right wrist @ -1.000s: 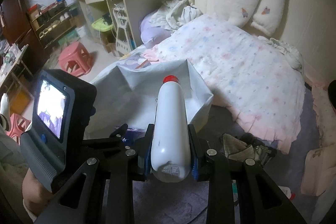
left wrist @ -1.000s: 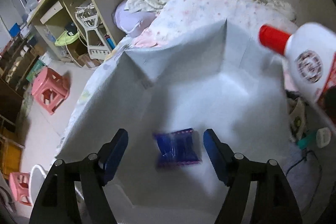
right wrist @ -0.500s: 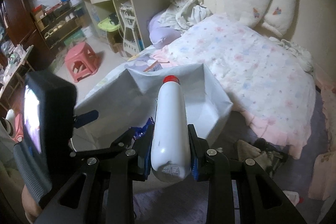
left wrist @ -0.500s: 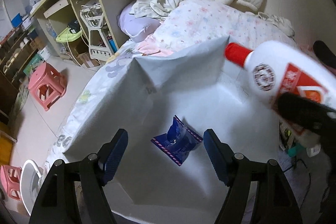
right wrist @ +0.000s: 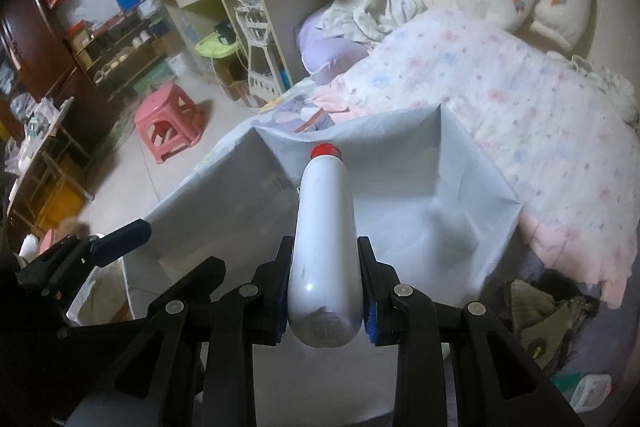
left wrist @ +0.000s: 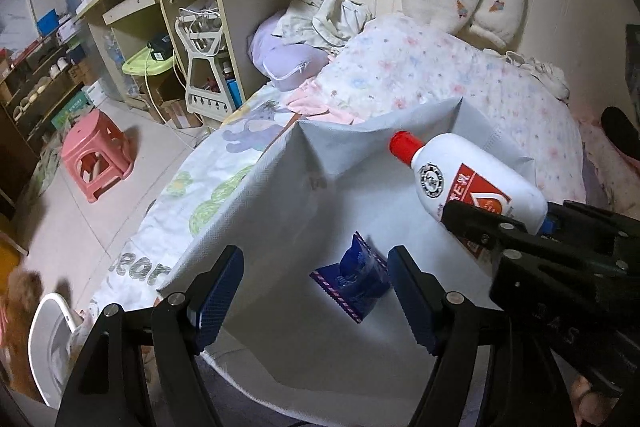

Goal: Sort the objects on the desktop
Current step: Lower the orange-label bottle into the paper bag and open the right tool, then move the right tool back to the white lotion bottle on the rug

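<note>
Over fabric bin (right wrist: pixel 460 163): right gripper (right wrist: pixel 325 291) clamping bottle (right wrist: pixel 323 227); left gripper (left wrist: pixel 314 293) spread

Bed (left wrist: pixel 420 75) is covered by floral quilt (right wrist: pixel 520 99). Open pale grey fabric box (left wrist: pixel 280 195) is set on its near edge. Lilac pillow (left wrist: pixel 292 63) and crumpled clothes (left wrist: pixel 328 15) are piled at the far end. Blue sachet (left wrist: pixel 354 277) is seen lying on the box floor.
</note>
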### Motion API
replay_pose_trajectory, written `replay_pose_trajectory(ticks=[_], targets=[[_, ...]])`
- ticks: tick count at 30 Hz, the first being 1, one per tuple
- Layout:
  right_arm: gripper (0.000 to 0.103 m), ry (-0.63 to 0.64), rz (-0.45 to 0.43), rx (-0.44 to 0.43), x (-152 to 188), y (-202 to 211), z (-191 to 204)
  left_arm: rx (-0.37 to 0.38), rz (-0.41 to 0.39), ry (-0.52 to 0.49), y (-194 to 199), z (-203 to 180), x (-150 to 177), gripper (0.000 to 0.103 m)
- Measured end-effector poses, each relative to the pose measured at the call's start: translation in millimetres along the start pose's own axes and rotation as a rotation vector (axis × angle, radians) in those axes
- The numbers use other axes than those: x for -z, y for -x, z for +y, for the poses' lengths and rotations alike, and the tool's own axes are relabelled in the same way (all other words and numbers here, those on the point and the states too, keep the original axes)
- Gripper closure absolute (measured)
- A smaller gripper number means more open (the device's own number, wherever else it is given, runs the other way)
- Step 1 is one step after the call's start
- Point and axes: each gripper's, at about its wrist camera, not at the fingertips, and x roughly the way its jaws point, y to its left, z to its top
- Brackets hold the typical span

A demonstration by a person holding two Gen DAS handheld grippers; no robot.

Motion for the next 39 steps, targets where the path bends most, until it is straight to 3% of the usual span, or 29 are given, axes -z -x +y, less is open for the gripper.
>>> replay_pose_trajectory(ticks=[8,11,13,19,24,28,33,39], targets=[[0.072,-0.068,0.094,-0.006,2,-16,-15,0.005,0.009,-0.040,-8,-10,0,0.031],[0.066,-0.078,0.091,-0.012,5,-13,-19,0.002,0.004,-0.053,-7,-15,0,0.031],[0.057,-0.077,0.092,-0.012,6,-9,-20,0.000,0.004,-0.061,-6,-18,1,0.031],[0.057,-0.064,0.066,-0.013,8,5,-20,0.007,-0.009,-0.085,-1,-26,1,0.031],[0.057,-0.073,0.039,-0.016,18,29,-34,0.062,-0.012,-0.102,0,-39,2,0.031],[0.057,-0.115,0.024,0.020,40,56,-63,0.130,-0.010,-0.128,1,-58,4,0.031],[0.057,-0.209,0.016,0.094,74,95,-113,0.128,-0.039,-0.228,12,-94,10,0.031],[0.055,-0.300,0.027,0.178,118,130,-170,0.178,-0.064,-0.328,32,-135,21,0.031]])
